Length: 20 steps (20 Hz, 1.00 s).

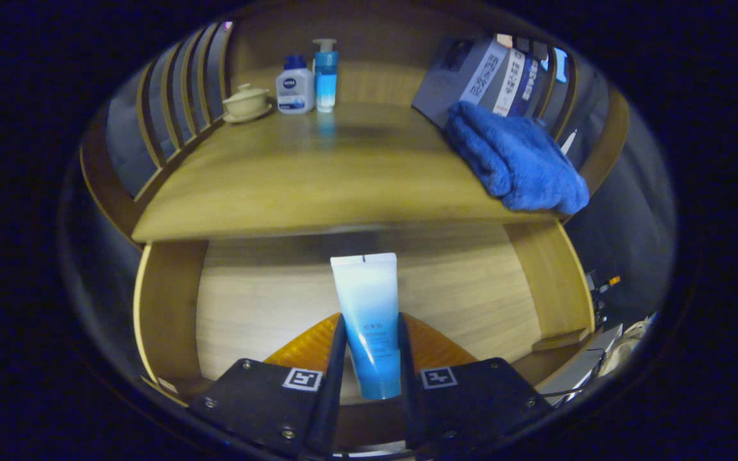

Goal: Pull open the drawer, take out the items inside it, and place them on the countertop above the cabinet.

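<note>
Gripping a white-to-blue tube (369, 320), my hand-held gripper (372, 358) has both fingers (337, 358) pressed on the tube's lower, darker blue half, one on each side. I see the tube standing with its long axis running straight ahead along the fingers: the flat crimped white end points away from me, toward the cabinet, and the rounded blue end points back toward the gripper body. Behind the tube, between the fingers, I see an orange ribbed part, and I cannot tell what it is.

Around and beyond the fingers lies the open drawer (170, 307), its pale wooden floor bare at the sides of the tube and its side walls spreading left and right. Above it runs the wooden surface (292, 186) of the cabinet top. At its far left stand a small lidded cup (246, 101) on a saucer, a white bottle with a blue cap (295, 86) just beside it, and a taller blue pump bottle (326, 75) touching that one. On the far right a blue towel (516, 160) drapes over the front edge, with several books (491, 80) leaning behind it.
</note>
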{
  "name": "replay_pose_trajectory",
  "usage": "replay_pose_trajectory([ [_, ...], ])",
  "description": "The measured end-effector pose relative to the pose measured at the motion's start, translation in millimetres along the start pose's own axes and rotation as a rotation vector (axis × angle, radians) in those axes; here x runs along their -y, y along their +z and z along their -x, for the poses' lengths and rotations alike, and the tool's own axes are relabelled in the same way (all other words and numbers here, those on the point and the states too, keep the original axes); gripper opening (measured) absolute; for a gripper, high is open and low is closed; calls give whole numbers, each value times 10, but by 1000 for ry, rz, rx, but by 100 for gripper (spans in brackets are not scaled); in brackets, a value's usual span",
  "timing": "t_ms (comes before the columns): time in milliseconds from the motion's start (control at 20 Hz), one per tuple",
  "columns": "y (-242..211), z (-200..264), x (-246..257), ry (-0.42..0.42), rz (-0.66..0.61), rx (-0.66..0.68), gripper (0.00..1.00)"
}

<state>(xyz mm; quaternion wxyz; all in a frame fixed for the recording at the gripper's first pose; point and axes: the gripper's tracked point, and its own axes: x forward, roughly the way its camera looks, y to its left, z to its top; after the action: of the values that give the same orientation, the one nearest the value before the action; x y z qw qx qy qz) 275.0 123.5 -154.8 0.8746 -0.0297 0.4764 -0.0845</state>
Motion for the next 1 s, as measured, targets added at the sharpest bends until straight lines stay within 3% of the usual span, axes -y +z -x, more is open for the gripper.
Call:
replay_pose_trajectory([
  [200, 474, 167, 10, -2, -11, 108, 41],
  [450, 1066, 41, 13, 40, -39, 180, 41],
  [1000, 1470, -663, 70, 132, -66, 192, 41],
])
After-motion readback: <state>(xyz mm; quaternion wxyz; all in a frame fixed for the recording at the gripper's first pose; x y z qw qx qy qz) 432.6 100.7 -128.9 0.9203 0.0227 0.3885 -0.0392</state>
